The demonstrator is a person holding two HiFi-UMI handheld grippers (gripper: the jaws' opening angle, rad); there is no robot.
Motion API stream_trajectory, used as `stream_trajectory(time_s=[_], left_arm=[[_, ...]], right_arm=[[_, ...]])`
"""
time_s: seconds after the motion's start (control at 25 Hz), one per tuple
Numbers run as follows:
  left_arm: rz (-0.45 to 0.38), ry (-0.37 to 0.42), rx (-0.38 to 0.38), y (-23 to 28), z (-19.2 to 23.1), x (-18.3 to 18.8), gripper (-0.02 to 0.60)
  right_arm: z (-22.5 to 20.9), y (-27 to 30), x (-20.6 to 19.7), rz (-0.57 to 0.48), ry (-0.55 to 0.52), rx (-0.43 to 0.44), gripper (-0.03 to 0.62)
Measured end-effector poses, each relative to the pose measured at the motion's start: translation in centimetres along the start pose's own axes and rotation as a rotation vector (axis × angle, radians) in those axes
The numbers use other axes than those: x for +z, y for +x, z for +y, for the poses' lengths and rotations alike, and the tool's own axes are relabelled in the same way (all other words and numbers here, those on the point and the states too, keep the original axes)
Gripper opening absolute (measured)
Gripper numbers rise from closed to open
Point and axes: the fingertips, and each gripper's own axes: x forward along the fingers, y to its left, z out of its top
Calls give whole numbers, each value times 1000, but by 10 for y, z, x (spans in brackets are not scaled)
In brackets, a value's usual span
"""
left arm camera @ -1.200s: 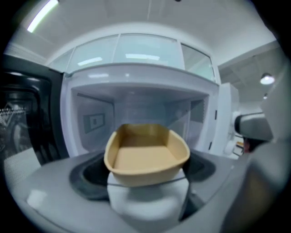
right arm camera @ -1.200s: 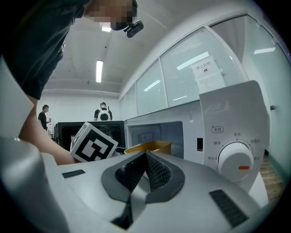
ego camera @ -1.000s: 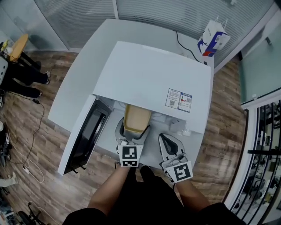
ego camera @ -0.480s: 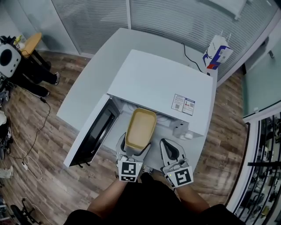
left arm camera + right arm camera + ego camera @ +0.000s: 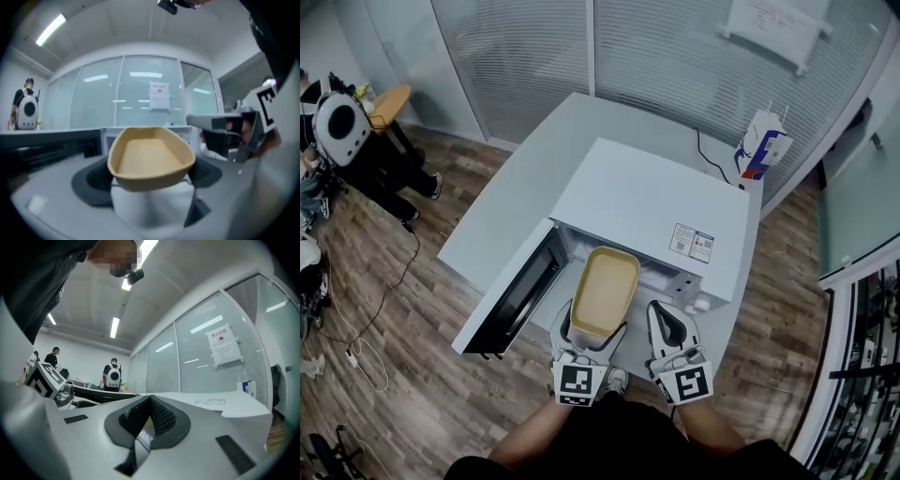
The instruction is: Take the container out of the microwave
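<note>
While upright, container (image 5: pixel 151 159) snug between the left gripper's (image 5: pixel 592 330) wide-apart jaws.

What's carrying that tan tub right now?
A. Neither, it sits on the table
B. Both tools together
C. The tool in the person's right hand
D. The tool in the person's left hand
D: the left gripper has its jaws on either side of the container and holds it up by its near end, while the right gripper has its jaws together with nothing between them.
</note>
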Motion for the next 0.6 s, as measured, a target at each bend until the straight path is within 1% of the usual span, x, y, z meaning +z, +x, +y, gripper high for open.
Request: stream_trajectory(time_s=[0.24, 0.6], left_arm=[[-76, 22, 21, -10, 7, 37, 483], [-203, 32, 59, -12, 15, 92, 485]], right_arm=[[-13, 5, 34, -94, -43, -14, -2], [-26, 0, 69, -157, -87, -35, -2]])
